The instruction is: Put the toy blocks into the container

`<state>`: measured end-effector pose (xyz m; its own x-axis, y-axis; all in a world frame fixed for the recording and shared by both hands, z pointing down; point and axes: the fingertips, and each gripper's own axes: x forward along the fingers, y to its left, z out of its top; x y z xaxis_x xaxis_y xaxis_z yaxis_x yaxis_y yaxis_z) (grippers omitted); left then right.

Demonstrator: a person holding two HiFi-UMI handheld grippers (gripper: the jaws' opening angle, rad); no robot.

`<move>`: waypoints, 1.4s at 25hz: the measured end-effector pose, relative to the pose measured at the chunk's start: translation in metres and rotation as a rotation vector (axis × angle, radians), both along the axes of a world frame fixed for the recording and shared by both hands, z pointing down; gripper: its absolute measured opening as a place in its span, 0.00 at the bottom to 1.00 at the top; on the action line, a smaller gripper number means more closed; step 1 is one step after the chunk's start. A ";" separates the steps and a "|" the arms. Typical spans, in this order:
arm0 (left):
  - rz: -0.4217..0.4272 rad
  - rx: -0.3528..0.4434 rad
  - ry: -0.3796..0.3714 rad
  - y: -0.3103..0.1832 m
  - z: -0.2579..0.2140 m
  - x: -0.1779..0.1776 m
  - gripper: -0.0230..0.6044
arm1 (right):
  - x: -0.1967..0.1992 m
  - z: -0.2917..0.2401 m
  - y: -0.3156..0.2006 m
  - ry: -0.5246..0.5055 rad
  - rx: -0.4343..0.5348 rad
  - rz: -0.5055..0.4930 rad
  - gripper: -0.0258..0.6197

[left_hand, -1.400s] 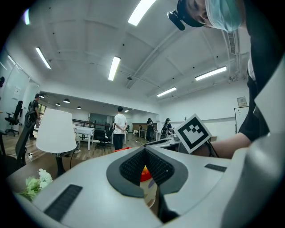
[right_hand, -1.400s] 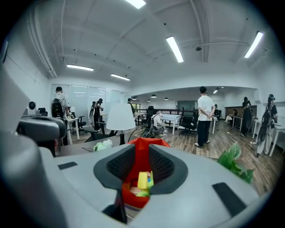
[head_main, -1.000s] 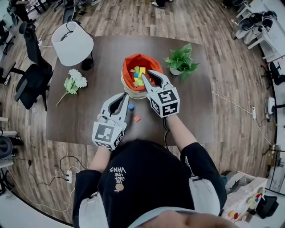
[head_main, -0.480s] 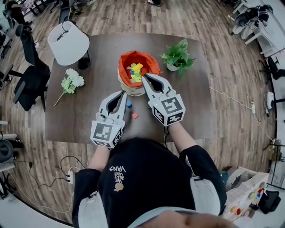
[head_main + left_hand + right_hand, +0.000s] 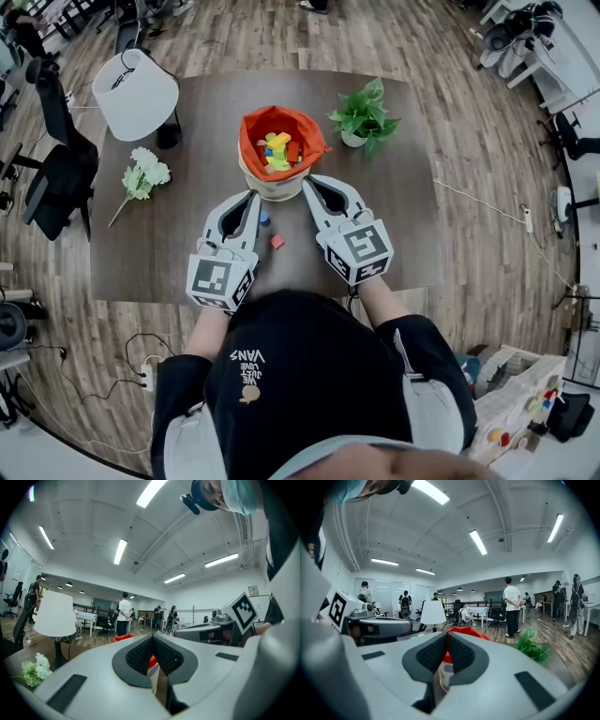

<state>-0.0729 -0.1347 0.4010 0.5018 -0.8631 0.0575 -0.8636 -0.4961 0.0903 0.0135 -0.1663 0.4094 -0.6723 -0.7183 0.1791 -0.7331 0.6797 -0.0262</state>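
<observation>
**Right tongs backing off the container, two blocks still out**

The right tongs (image 5: 308,179) are pulling back toward the person from where they were hanging over the container (image 5: 274,187) a second ago. Their jaws have just been closing and are now clenched, with nothing between them.

Head view: the left tongs (image 5: 252,195) are holding their spot, clenched and empty too. The container is sitting mid-counter (image 5: 159,244), with a heap of toy blocks (image 5: 276,150) already showing inside. Two are lying out. A blue block (image 5: 265,217) is just beside the left tongs' inner jaw, and a red block (image 5: 277,241) is nearer the person, between the two tools.

Left gripper view: the jaws are meeting at the tips, and only the container's orange lining is peeking through the gap below.

Right gripper view: same story, tips together and container dead ahead, with a potted plant (image 5: 532,649) off to the right.

The danger: both strays are small and lying close by the left tool. A late-opening jaw could be shoving them along the counter instead of catching them, and a hasty reach could be bumping the soft container.
</observation>
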 end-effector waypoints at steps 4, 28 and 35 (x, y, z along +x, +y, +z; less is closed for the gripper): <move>-0.002 -0.001 -0.005 0.003 0.002 0.001 0.05 | 0.005 0.010 0.013 0.015 -0.009 -0.007 0.07; -0.014 -0.009 0.001 0.020 0.004 0.008 0.05 | 0.013 0.028 0.032 0.023 -0.050 -0.017 0.07; -0.023 -0.007 0.003 0.023 0.004 0.006 0.05 | 0.009 0.026 0.034 0.025 -0.041 -0.025 0.07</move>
